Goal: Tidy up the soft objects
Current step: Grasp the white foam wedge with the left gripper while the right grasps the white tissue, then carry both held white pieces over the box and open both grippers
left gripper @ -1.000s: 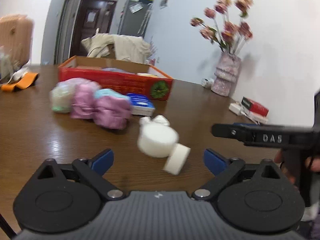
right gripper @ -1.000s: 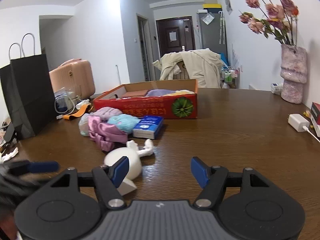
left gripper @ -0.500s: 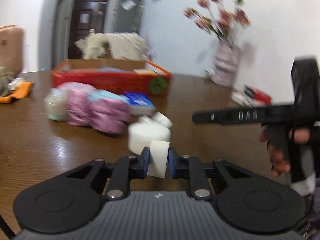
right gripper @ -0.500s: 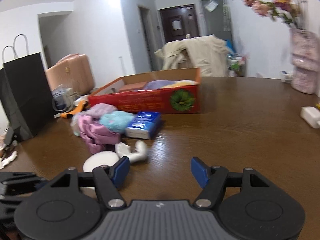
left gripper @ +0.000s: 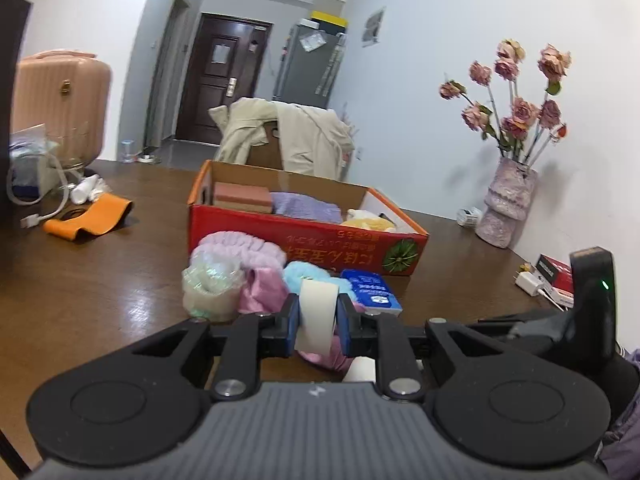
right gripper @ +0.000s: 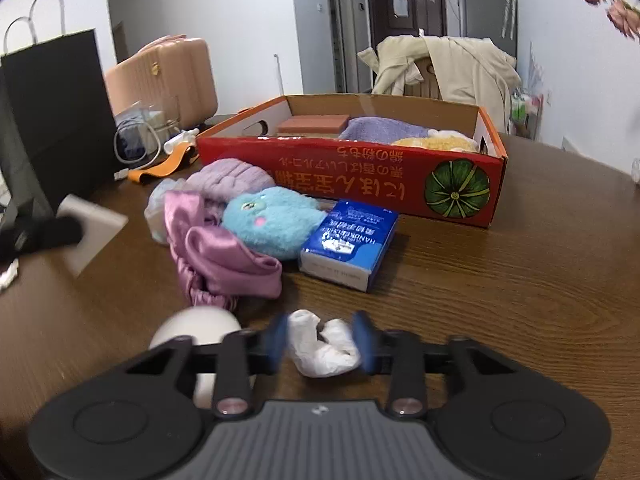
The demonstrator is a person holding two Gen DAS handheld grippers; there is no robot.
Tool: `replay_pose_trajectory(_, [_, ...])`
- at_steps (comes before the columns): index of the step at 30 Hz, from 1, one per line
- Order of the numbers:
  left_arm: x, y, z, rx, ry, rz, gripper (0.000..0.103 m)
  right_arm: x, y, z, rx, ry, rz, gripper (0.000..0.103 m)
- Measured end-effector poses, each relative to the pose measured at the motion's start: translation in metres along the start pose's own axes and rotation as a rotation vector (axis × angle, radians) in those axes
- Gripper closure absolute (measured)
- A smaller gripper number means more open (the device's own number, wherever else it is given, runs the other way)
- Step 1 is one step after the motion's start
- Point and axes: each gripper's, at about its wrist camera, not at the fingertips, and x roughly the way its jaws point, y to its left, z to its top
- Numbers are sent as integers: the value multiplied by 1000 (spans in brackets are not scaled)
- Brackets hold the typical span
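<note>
Blue pack (right gripper: pixel 349 240), frame centre, reads "HANDKERCHIEF"; right view only. Left gripper (left gripper: pixel 317 322) clenched on white foam piece (left gripper: pixel 316 312). Right gripper (right gripper: pixel 320 342) jaws closing around white plush end (right gripper: pixel 322 344).

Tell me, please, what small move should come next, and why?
Probably lift the white soft toy toward the red box. The left tongs already pinch its flat end, the right tongs are closing around its knotted end, and other soft things already lie in the box.

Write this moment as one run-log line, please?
left gripper: shut on white foam piece | right gripper: closing around white plush part | red box: open
</note>
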Motion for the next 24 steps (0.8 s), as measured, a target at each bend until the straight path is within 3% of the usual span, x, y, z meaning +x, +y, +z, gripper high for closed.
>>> replay_pose_trajectory(3, [14, -5, 5, 20, 20, -39, 83, -8, -5, -2, 4, 0, -7, 89])
replay_pose_trajectory(7, [32, -14, 18, 40, 33, -76, 83, -19, -15, 5, 7, -7, 17, 91])
replay_pose_trajectory(10, [46, -21, 42, 60, 39, -99, 83, -36, -39, 34, 65, -84, 55, 91])
replay_pose_trajectory(14, [82, -27, 104, 85, 44, -157, 83, -43, -74, 96, 70, -197, 59, 90])
replay_pose_trajectory(17, [140, -33, 155, 83, 78, -177, 82, -14, -103, 154, 82, -225, 22, 90])
replay_pose_trajectory(21, [241, -45, 185, 96, 133, -100, 82, 59, -130, 212, 96, -198, -77, 89])
replay_pose_trajectory(24, [314, -38, 185, 35, 234, -84, 82, 110, -160, 231, 237, -153, -17, 89])
